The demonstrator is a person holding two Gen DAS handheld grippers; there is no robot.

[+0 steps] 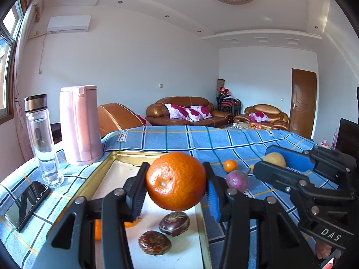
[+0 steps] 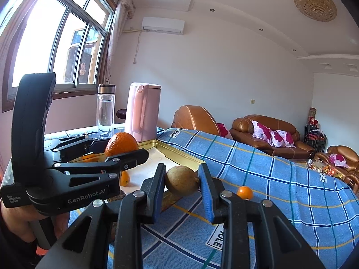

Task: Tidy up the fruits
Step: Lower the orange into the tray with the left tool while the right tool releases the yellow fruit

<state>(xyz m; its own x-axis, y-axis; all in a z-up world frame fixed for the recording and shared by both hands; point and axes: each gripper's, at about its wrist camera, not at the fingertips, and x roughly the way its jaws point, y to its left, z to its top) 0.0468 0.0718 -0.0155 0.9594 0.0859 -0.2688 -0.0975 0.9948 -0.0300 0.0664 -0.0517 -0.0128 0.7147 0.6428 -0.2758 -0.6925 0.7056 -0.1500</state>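
My left gripper [image 1: 176, 185] is shut on a large orange [image 1: 176, 181], held above a gold-rimmed tray [image 1: 105, 168]. Two dark brown round fruits [image 1: 174, 223] and partly hidden small oranges [image 1: 131, 224] lie in the tray. My right gripper [image 2: 182, 185] is shut on a brownish-green kiwi-like fruit [image 2: 182, 180], just right of the tray's edge [image 2: 179, 152]; it also shows in the left wrist view [image 1: 274, 159]. The left gripper with its orange [image 2: 121, 144] appears in the right wrist view. A purple fruit [image 1: 236, 180] and a small orange [image 1: 230, 165] [image 2: 245, 192] rest on the cloth.
A blue checked cloth [image 2: 269, 179] covers the table. A pink kettle [image 1: 79, 123], a clear bottle [image 1: 42, 141] and a phone [image 1: 27, 204] stand left of the tray. Sofas [image 1: 188, 112] and a door [image 1: 303, 103] are beyond the table. A hand [image 2: 15, 222] holds the left gripper.
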